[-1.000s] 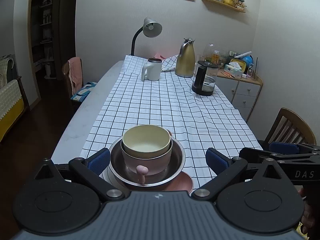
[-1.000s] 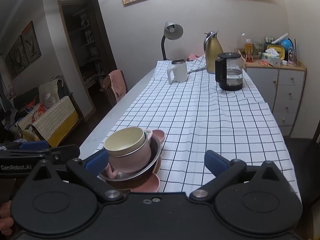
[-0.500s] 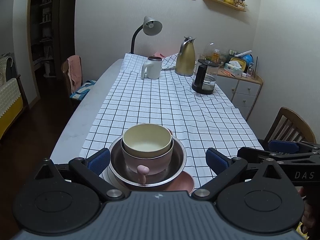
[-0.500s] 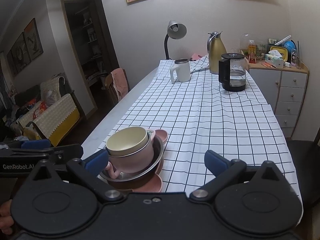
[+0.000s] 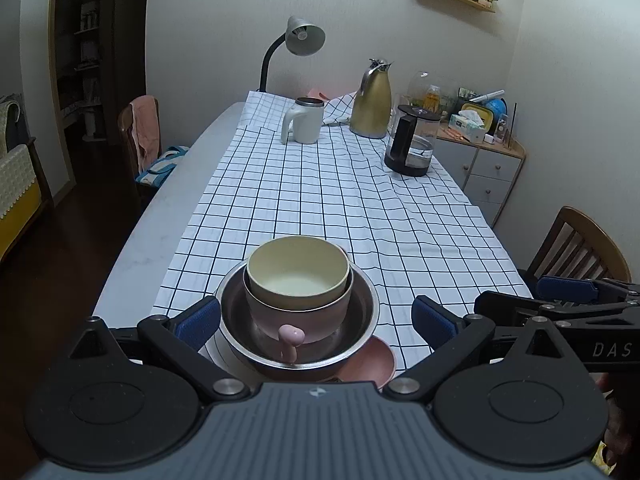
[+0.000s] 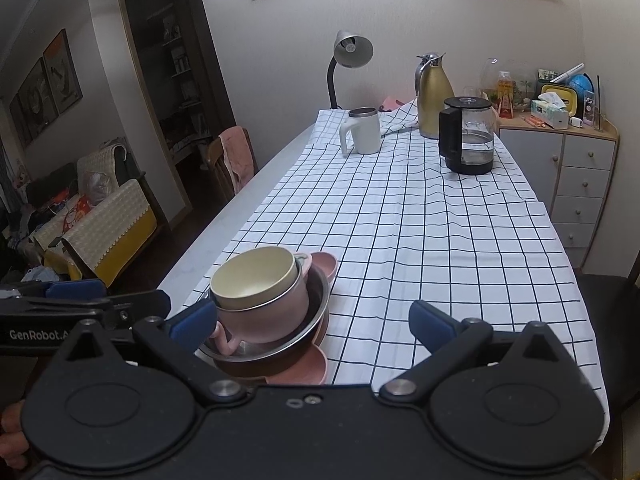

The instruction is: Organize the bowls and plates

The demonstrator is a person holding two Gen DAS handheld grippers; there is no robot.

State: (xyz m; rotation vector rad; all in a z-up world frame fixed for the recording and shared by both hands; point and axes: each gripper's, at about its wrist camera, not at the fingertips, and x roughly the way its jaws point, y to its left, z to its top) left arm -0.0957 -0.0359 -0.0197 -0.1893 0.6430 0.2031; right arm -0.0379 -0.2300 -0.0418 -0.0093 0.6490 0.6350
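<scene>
A stack of dishes stands at the near end of the checked tablecloth [image 5: 340, 208]. A cream bowl [image 5: 297, 270] sits inside a pink handled bowl [image 5: 296, 316], which sits in a steel bowl [image 5: 362, 312] on a pink plate [image 5: 374, 362]. My left gripper [image 5: 316, 322] is open, its blue pads on either side of the stack, a little short of it. My right gripper [image 6: 312, 322] is open and empty; the stack [image 6: 260, 300] lies by its left pad [image 6: 192, 320]. Each gripper shows at the edge of the other's view.
At the far end stand a white mug [image 5: 303, 120], a gold thermos [image 5: 372, 98], a glass kettle [image 5: 412, 142] and a desk lamp [image 5: 298, 40]. A wooden chair [image 5: 576, 248] is at the right, another chair [image 5: 140, 136] at the left, a drawer cabinet [image 6: 576, 176] beyond.
Both views have shifted only slightly; the right wrist view has drifted a little so the stack sits further right in it. Both grippers stay open and the stack has not moved.
</scene>
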